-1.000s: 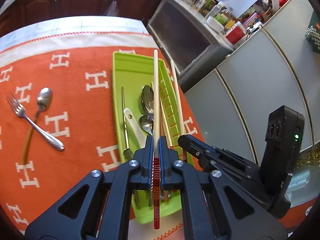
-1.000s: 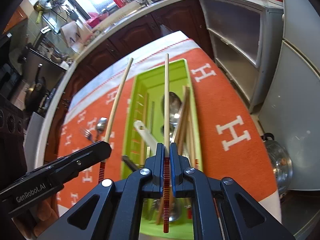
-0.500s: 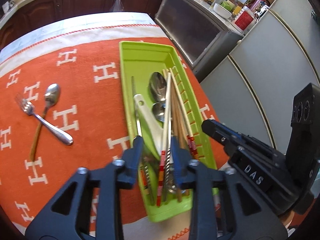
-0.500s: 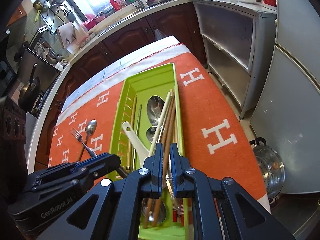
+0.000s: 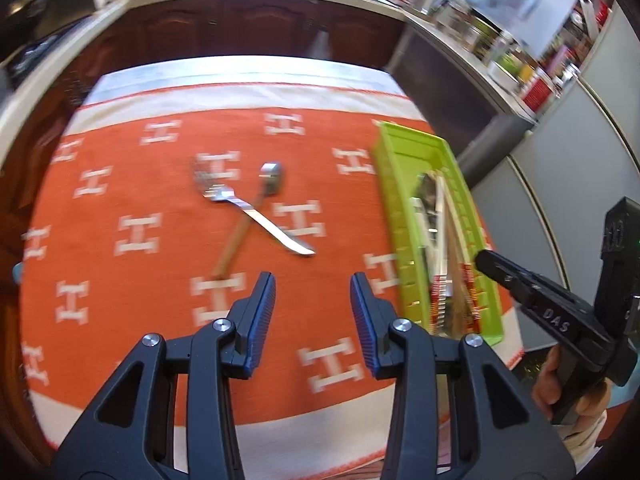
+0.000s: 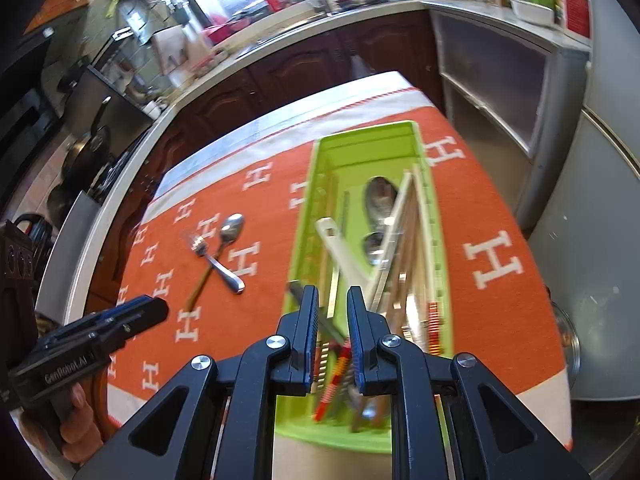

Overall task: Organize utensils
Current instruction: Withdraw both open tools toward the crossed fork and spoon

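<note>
My left gripper (image 5: 313, 300) is open with nothing between its fingers, above the orange cloth just short of a metal fork (image 5: 248, 216) that lies crossed over a wooden-handled spoon (image 5: 272, 174). To its right is the green tray (image 5: 394, 208), holding chopsticks (image 5: 440, 248), spoons and a white utensil. My right gripper (image 6: 333, 304) hangs over the near end of the tray (image 6: 308, 216), its jaws opening by a narrow gap. No pad presses on anything, and the red-banded chopsticks (image 6: 404, 240) lie in the tray below. The fork (image 6: 218, 266) and spoon (image 6: 232, 228) lie left of the tray.
The orange cloth (image 5: 132, 232) with white H marks covers the table. Dark cabinets and a cluttered counter run behind it. Grey appliance fronts (image 6: 592, 200) stand to the right, and a steel pot (image 6: 570, 344) sits low by the table edge. A hand (image 6: 76, 432) holds the left gripper.
Both grippers let go of their chopsticks, which now lie in the tray. The left gripper opened wide and swung left over the cloth towards the fork and spoon. The right jaws parted slightly.
</note>
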Motion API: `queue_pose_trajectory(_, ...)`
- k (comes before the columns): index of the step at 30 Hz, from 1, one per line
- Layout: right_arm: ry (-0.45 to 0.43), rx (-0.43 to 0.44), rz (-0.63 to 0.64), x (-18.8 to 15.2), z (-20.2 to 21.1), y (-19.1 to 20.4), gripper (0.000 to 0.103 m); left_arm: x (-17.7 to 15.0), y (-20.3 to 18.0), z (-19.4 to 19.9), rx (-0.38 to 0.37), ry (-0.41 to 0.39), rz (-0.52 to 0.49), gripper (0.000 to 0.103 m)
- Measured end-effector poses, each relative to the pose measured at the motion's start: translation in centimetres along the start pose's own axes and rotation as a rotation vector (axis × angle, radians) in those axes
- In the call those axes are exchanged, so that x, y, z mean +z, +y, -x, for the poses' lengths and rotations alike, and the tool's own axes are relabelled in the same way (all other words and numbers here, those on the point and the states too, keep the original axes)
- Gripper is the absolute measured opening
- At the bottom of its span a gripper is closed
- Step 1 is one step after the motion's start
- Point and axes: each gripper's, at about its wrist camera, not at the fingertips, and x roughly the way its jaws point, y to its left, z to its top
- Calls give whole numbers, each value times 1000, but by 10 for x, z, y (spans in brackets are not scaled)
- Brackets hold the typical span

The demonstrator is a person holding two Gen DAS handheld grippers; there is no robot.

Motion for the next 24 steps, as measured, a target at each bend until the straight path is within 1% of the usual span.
queue_pose_trajectory(7, 6, 21, 93, -1, 4, 49, 15, -13, 58, 28, 68, -31, 89, 38)
queue_pose_trajectory(10, 5, 24, 137, 1, 6, 70, 15, -16, 78, 34, 78, -42, 123, 38)
queue_pose_trajectory(14, 7, 32, 188, 10, 5, 93, 15, -17, 94, 37, 81, -47, 155, 38)
queue_pose_trajectory(19, 33, 42, 259, 22, -12, 125, 15, -13, 107, 36, 71, -56, 165, 39)
queue_pose_trajectory(24, 87, 88, 321, 36, -45, 154, 15, -6, 119, 28, 64, -55, 186, 39)
